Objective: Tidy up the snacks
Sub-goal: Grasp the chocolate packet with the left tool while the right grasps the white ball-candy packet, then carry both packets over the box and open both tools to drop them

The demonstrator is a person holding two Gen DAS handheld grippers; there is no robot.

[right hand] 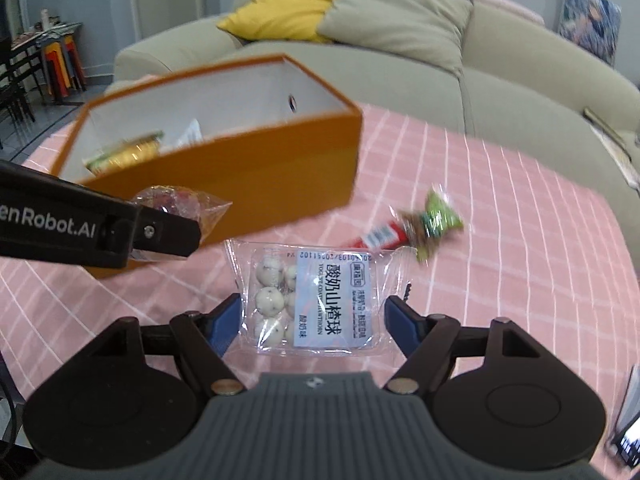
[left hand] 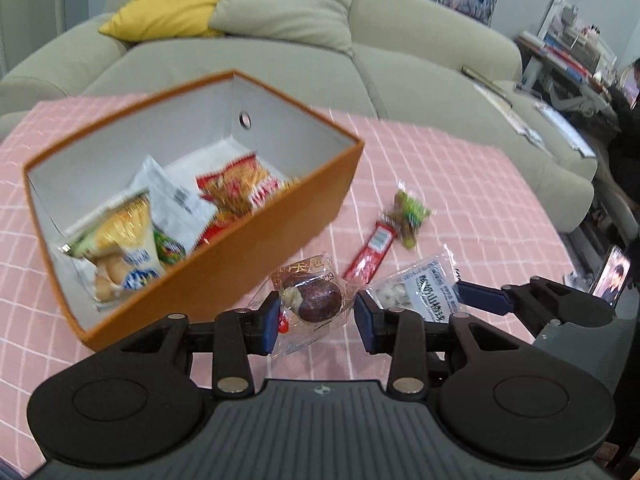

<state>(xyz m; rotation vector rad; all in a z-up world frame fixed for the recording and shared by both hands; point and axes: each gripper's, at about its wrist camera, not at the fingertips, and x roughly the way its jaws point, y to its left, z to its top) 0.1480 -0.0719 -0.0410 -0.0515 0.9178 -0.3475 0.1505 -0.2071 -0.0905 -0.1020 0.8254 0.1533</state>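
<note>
An orange box (left hand: 276, 216) with a white inside stands on the pink checked cloth and holds several snack packets. My left gripper (left hand: 316, 316) is shut on a clear packet with a dark round snack (left hand: 316, 296), held just in front of the box's near wall; it also shows in the right wrist view (right hand: 180, 204). My right gripper (right hand: 314, 320) is open around a clear bag of white yogurt balls (right hand: 316, 300) lying on the cloth. A red stick snack (left hand: 372, 250) and a green-wrapped snack (left hand: 406, 212) lie to the right of the box.
A beige sofa (left hand: 400, 64) with yellow and grey cushions runs behind the table. A phone (left hand: 612, 280) stands at the table's right edge. Stacked stools (right hand: 60, 60) stand at far left.
</note>
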